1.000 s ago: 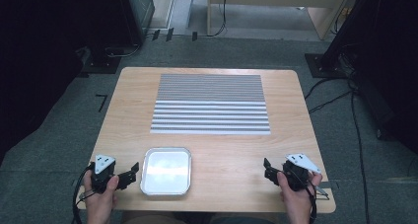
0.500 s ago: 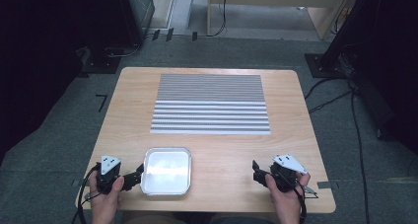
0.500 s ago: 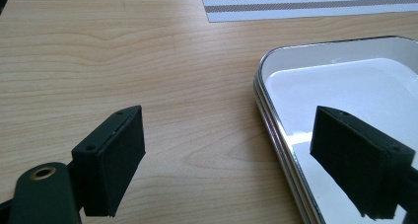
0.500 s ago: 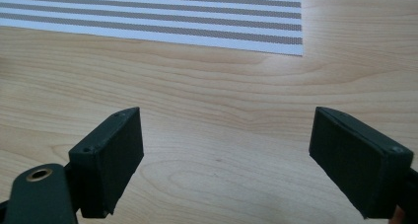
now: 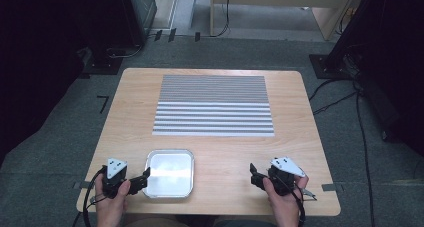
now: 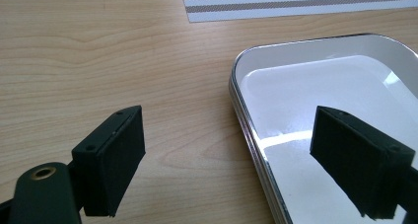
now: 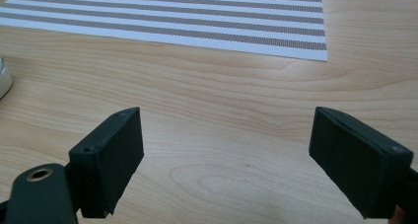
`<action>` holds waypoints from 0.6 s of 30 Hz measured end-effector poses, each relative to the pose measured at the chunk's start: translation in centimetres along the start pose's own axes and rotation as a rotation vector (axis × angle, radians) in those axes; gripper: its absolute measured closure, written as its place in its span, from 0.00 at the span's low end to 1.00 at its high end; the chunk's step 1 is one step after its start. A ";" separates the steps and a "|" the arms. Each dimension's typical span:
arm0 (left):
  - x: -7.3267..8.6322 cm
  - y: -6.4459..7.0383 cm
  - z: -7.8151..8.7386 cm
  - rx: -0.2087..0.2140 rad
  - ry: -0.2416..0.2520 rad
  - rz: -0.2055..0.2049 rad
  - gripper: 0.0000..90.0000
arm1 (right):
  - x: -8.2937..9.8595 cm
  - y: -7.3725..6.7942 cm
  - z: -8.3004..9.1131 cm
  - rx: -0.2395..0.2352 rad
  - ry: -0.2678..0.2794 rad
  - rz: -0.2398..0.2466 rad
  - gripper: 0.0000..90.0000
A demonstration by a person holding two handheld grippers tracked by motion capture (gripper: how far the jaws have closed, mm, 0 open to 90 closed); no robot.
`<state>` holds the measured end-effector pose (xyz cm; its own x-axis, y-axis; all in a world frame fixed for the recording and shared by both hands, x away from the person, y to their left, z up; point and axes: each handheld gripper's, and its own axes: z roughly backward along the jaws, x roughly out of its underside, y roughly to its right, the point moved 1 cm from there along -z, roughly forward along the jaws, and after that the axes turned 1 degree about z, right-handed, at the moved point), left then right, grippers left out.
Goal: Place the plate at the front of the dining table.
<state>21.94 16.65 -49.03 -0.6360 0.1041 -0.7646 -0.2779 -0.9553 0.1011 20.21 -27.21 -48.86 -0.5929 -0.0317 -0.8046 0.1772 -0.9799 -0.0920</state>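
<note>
A shallow, empty metal tray (image 5: 169, 173) with rounded corners lies near the table's front edge, left of centre. My left gripper (image 5: 142, 180) is open at the tray's left side. In the left gripper view (image 6: 231, 155) one jaw hangs over bare wood and the other over the tray's white floor (image 6: 340, 86), with the tray's left rim between them. My right gripper (image 5: 254, 176) is open at the front right, pointing left across the table. In the right gripper view (image 7: 226, 160) there is bare wood between its jaws.
A grey-and-white striped mat (image 5: 214, 105) covers the middle and far part of the wooden table (image 5: 300, 137); its near edge (image 7: 197, 36) lies ahead of my right gripper. Cables and dark equipment stand on the floor around the table.
Both grippers have slid inward. The left one moved right until its jaws reach the tray's left rim. The right one moved left over bare wood.
</note>
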 end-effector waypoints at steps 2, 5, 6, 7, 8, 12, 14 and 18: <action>0.0 0.2 0.0 0.002 -0.001 -0.003 0.15 | 0.0 -0.3 -0.1 -0.004 0.001 -0.001 0.14; 0.0 0.5 0.0 0.007 0.000 -0.007 0.15 | 0.0 -0.6 -0.1 -0.007 0.002 0.001 0.14; 0.0 0.6 0.1 0.008 0.000 -0.008 0.15 | 0.0 -0.6 -0.1 -0.007 0.002 0.001 0.14; 0.0 0.7 0.1 0.008 0.001 -0.009 0.15 | -0.1 -0.9 -0.1 -0.012 0.003 0.002 0.15; 0.0 0.7 0.1 0.009 0.001 -0.011 0.15 | -0.1 -0.9 -0.1 -0.012 0.003 0.002 0.15; 0.0 1.0 0.2 0.011 -0.002 -0.007 0.15 | -0.1 -1.8 -0.3 -0.025 0.005 0.013 0.15; 0.0 1.0 0.2 0.011 -0.003 -0.007 0.15 | -0.1 -2.0 -0.4 -0.027 0.007 0.018 0.15; 0.0 1.2 0.1 0.015 -0.006 -0.009 0.15 | -0.2 -2.9 -0.7 -0.044 0.005 0.022 0.15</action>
<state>21.53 15.48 -48.86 -0.6378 0.1143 -0.7617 -0.2944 -0.9500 0.1040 20.38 -24.24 -48.82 -0.5844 -0.0516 -0.8098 0.2245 -0.9693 -0.1003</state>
